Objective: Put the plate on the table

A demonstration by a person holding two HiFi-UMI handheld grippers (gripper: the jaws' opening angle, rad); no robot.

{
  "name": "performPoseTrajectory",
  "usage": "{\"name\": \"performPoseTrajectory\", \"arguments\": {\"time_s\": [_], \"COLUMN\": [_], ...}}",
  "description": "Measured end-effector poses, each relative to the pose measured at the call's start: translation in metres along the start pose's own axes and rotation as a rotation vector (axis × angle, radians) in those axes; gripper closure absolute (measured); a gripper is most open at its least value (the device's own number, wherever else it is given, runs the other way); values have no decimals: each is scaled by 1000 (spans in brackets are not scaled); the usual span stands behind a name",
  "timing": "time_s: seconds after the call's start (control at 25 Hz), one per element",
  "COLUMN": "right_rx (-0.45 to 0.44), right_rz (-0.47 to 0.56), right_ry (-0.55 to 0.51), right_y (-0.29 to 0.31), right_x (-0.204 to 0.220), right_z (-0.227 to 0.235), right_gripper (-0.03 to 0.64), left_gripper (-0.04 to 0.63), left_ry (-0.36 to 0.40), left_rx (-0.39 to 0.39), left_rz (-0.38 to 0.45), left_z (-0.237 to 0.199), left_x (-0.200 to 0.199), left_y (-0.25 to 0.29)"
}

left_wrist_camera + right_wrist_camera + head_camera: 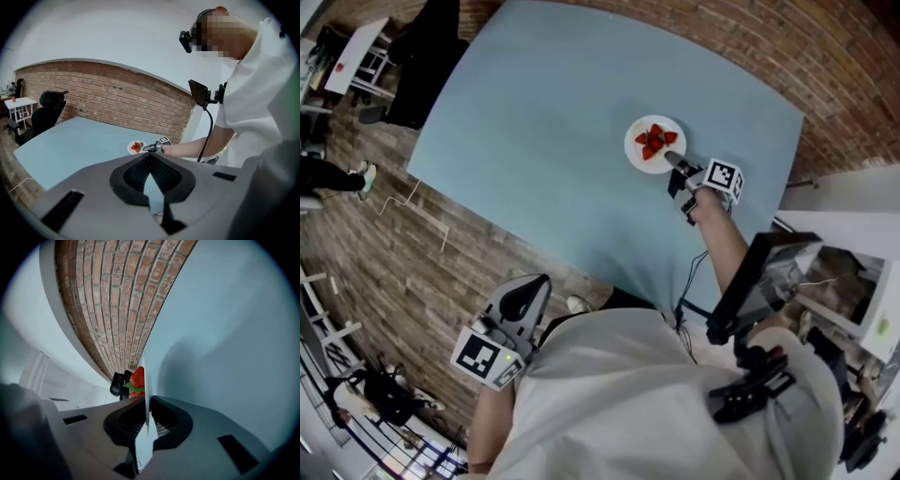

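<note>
A white plate (649, 148) with several red strawberries (653, 141) is over the far right part of the pale blue table (553, 141). My right gripper (675, 161) is shut on the plate's near rim. In the right gripper view the plate (146, 380) shows edge-on between the jaws, a strawberry (137, 377) beside it. From the left gripper view the plate (136, 147) and right gripper (151, 147) are far off. My left gripper (525, 298) hangs low beside my body, off the table; its jaws are shut with nothing between them (150, 158).
A brick wall (117, 101) runs behind the table. An office chair (44, 112) and a small white desk (18, 105) stand at the left. A monitor-like device (764, 277) sits at my right side. Wood floor (422, 272) surrounds the table.
</note>
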State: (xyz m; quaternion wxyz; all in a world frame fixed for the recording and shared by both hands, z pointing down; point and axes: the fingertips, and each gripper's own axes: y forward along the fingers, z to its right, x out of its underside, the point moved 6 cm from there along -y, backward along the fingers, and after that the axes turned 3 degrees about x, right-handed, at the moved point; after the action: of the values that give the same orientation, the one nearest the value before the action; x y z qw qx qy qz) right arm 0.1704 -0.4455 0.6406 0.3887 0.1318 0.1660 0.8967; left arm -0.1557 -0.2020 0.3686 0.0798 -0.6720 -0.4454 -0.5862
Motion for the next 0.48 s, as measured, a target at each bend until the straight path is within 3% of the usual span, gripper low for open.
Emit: {"name": "performPoseTrajectory", "arguments": {"time_s": [0.48], "right_rx": [106], "right_rz": [7], "right_ry": [-35], "right_y": [21], "right_x": [-34], "right_z": [23], "right_gripper": [591], "left_gripper": [594], "left_ry": [-41], "left_rx": [-28], "left_rz": [-17], "left_z": [-4], "left_x": [5], "left_y": [9]}}
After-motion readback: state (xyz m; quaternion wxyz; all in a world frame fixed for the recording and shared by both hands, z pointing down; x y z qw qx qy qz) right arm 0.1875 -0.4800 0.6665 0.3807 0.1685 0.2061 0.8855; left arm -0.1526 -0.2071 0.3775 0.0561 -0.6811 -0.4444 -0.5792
